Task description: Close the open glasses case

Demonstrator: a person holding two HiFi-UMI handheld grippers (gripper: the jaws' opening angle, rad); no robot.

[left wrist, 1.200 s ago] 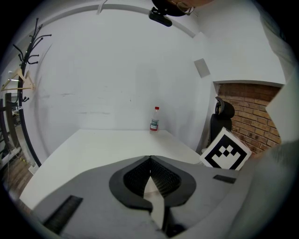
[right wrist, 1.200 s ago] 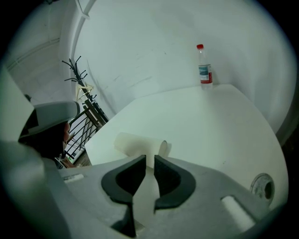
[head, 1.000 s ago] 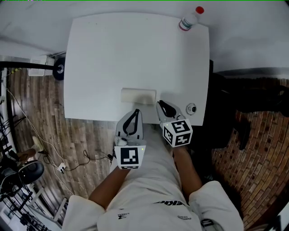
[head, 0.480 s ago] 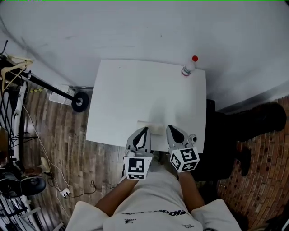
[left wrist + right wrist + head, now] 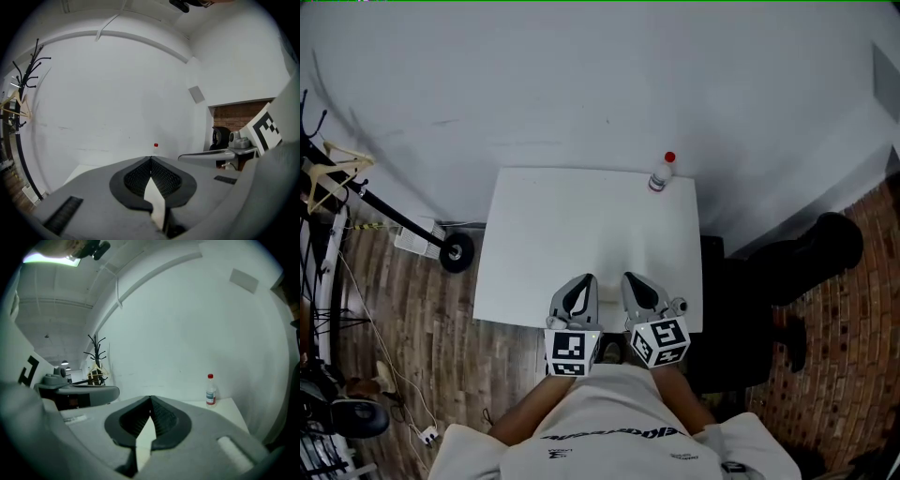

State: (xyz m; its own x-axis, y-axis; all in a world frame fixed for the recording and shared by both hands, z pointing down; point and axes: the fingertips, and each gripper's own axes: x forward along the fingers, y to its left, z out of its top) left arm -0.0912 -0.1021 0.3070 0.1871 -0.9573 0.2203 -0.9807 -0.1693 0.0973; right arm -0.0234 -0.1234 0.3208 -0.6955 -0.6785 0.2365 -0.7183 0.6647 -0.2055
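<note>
The white table (image 5: 581, 225) stands against a pale wall. Both grippers hover side by side at its near edge. My left gripper (image 5: 579, 298) has its jaws closed tip to tip, also plain in the left gripper view (image 5: 151, 160). My right gripper (image 5: 639, 291) is likewise shut (image 5: 150, 399), with nothing between its pads. The glasses case cannot be made out in the head view; it is either hidden by the grippers or blends into the tabletop. Each gripper view shows only a pale sliver below the meeting tips.
A small bottle with a red cap (image 5: 661, 173) stands at the table's far right corner (image 5: 211, 390). A black coat rack (image 5: 337, 178) with a wheeled base (image 5: 455, 251) is at the left. A dark chair (image 5: 820, 258) sits at the right. Cables lie on the wood floor (image 5: 403, 394).
The head view has pulled back and the table looks smaller. Both grippers moved closer together at the near edge. The cream case seen ahead of them earlier no longer shows.
</note>
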